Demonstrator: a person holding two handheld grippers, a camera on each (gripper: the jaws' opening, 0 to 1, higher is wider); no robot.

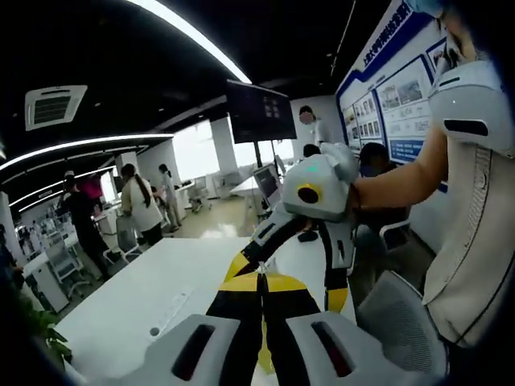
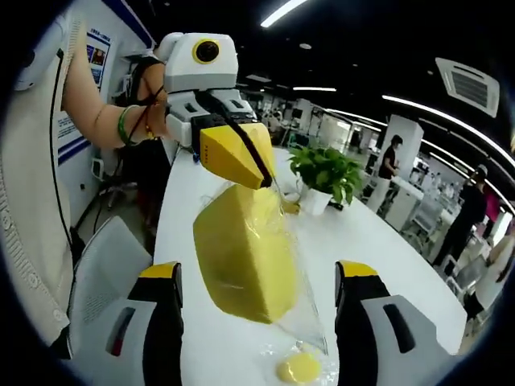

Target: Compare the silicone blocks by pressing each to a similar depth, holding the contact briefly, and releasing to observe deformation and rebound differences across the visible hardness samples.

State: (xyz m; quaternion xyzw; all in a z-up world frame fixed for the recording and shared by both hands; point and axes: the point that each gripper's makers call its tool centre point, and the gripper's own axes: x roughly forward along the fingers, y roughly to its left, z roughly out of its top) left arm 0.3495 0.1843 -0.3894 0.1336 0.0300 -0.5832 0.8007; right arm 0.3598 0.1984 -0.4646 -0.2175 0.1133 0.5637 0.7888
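- A yellow silicone block (image 2: pixel 241 253) in a clear plastic bag (image 2: pixel 302 318) is seen in the right gripper view, hanging in the air above the white table (image 2: pixel 386 241).
- The bag's top is pinched by the left gripper (image 2: pixel 261 181), whose yellow jaws are closed on the film; block and bag dangle below it.
- In the left gripper view the left gripper (image 1: pixel 261 281) is seen with its jaws closed together, something yellow just under the tips.
- The right gripper (image 2: pixel 257 322) is held wide open, jaws standing either side of the hanging block and well apart; no contact with block or bag can be made out.
- A smaller round yellow piece (image 2: pixel 299 368) is seen at the bag's bottom corner, likely a second sample.
- Handling, judged: block looks soft and compliant but fairly dense; bag film is thin and slippery, so a grip on film alone may slide or tear.
- A squeeze across the block's broad flat faces is judged best, with the block steadied from above.
- While suspended the block will likely swing, so press depth would be hard to match; setting it down on the table is probably needed first.
- A potted plant (image 2: pixel 326 173) stands further along the table; people are seen in the office behind.
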